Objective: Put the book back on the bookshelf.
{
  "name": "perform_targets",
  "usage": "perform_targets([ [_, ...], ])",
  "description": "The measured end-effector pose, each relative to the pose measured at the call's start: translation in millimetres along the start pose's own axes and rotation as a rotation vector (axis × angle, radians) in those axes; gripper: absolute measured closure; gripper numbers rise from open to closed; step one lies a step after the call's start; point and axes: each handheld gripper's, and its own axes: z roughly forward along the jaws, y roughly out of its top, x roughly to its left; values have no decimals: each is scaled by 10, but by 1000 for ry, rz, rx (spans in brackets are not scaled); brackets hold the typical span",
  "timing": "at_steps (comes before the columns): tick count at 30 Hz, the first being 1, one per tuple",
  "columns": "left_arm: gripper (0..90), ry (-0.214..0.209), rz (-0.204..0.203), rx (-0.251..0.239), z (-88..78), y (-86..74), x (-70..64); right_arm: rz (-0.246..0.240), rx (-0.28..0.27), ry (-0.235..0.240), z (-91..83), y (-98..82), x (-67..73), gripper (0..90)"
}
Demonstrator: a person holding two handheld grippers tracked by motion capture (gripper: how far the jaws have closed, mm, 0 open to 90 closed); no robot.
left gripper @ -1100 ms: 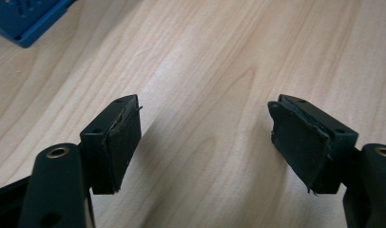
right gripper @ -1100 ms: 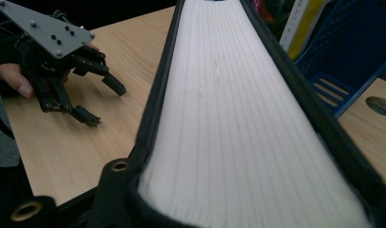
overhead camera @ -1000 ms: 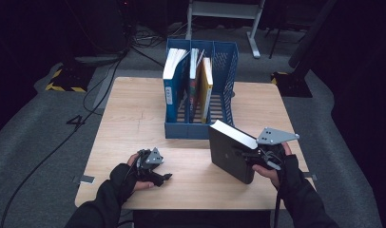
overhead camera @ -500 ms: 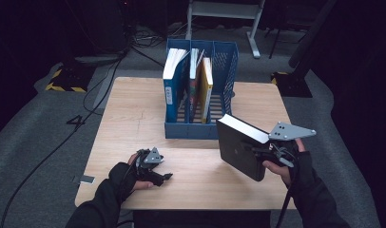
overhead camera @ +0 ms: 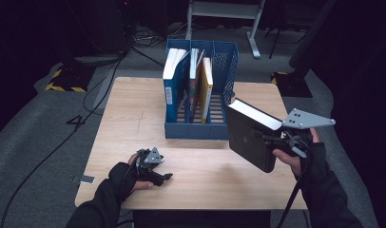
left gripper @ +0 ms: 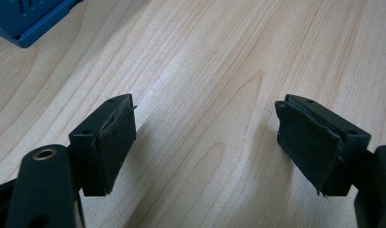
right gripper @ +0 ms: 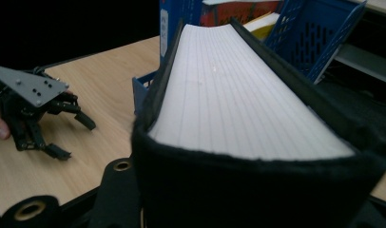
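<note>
Dark grey floor is surrounding a pale wooden table at frame centre, cables trailing across the upper left, a metal stand's feet showing along the top edge. Sitting at the table's far middle, a blue file rack is holding upright books. Lower right, the right gripper is clamping a thick black book, lifted clear of the table beside the rack, white page edges facing up. Lower left, the left gripper is lying on the wood, its jaws standing wide apart with nothing between them.
</note>
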Motion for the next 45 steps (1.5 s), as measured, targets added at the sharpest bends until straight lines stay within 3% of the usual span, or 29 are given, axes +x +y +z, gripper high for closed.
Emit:
perform_targets([
  [8, 209, 0, 0, 0, 0, 0, 0, 6, -38, -50, 24, 263, -131, 531],
  [14, 209, 0, 0, 0, 0, 0, 0, 17, -51, -97, 208, 421, -243, 532],
  [27, 209, -1, 0, 1, -1, 0, 0, 59, -58, -112, 518, 579, -377, 532],
  [45, 209, 0, 2, 0, -2, 0, -4, 128, -56, -183, 1047, 718, -531, 532],
])
